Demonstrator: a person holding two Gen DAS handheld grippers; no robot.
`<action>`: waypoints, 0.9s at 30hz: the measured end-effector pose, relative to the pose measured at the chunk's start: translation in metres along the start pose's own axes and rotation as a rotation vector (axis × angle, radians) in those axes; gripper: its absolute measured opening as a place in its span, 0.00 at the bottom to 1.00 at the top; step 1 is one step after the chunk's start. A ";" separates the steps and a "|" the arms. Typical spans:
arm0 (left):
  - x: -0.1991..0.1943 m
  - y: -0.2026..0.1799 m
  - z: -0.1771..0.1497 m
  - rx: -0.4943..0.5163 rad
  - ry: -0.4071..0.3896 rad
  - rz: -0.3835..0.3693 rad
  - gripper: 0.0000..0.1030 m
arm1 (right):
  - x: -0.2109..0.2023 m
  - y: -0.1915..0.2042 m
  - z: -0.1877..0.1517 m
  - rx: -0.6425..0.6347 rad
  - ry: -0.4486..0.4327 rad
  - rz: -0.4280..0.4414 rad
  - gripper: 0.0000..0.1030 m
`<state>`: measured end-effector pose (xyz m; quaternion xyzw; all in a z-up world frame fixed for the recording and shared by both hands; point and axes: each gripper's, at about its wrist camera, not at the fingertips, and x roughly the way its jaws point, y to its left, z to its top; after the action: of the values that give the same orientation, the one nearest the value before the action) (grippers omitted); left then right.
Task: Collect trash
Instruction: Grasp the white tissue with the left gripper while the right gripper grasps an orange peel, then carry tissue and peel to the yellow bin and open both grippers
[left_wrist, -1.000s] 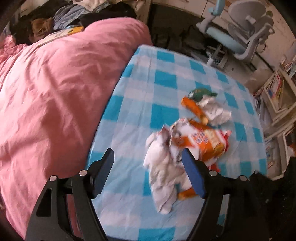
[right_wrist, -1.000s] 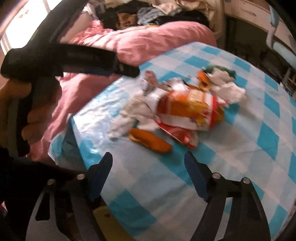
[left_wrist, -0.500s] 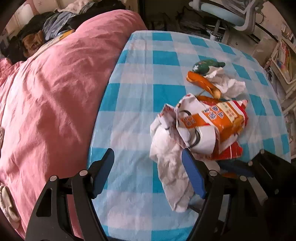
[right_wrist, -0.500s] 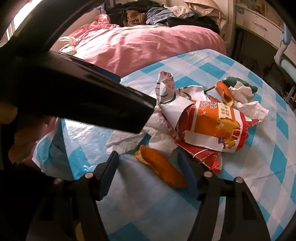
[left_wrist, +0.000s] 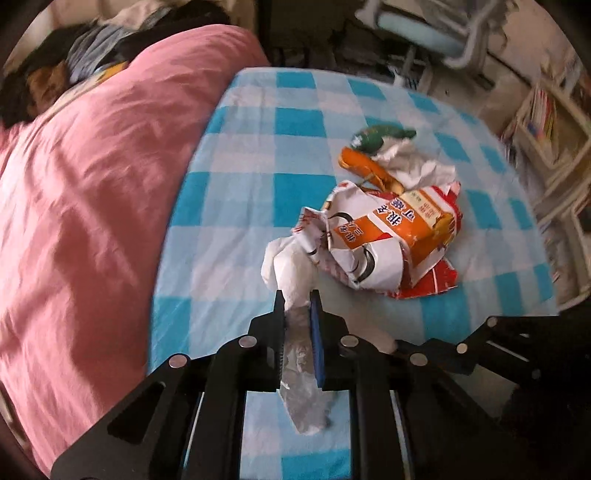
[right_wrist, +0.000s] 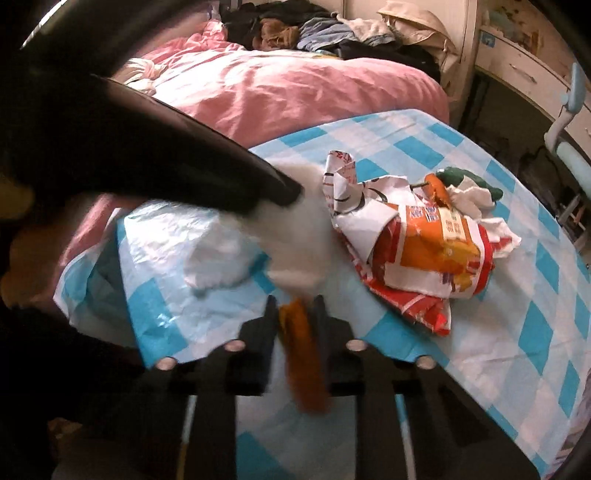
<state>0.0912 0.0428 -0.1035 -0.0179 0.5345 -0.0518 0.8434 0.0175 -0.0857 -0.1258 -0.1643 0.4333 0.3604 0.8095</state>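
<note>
A pile of trash lies on the blue-checked tablecloth (left_wrist: 240, 192). My left gripper (left_wrist: 297, 300) is shut on a crumpled white tissue (left_wrist: 291, 266) at the pile's near edge. An orange-and-white snack bag (left_wrist: 391, 236) lies just beyond, over a red wrapper (left_wrist: 432, 284). Farther back are an orange peel (left_wrist: 365, 166), white tissue (left_wrist: 417, 166) and a green wrapper (left_wrist: 380, 134). My right gripper (right_wrist: 293, 304) is shut on an orange peel (right_wrist: 304, 354). The left gripper's black body (right_wrist: 155, 162) crosses the right wrist view above the tissue (right_wrist: 295, 240).
A pink duvet (left_wrist: 85, 192) covers the bed left of the table. A pale blue office chair (left_wrist: 439, 37) stands beyond the far edge. Shelves with books (left_wrist: 546, 122) are at the right. Clothes are heaped at the bed's far end (right_wrist: 332, 33).
Both grippers were open and have closed: the left on the white tissue, the right on the near orange peel. Both moved in toward the pile.
</note>
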 end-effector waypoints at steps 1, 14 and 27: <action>-0.004 0.004 -0.002 -0.013 -0.002 -0.008 0.12 | -0.004 -0.002 -0.002 0.010 0.002 0.009 0.16; -0.002 0.038 -0.023 -0.129 0.072 0.091 0.66 | -0.032 -0.020 -0.029 0.119 0.041 0.091 0.17; 0.018 -0.010 -0.026 0.085 0.111 0.097 0.24 | -0.027 -0.024 -0.038 0.058 0.082 0.035 0.43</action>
<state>0.0745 0.0320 -0.1301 0.0468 0.5780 -0.0346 0.8140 0.0030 -0.1361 -0.1265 -0.1480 0.4793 0.3548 0.7890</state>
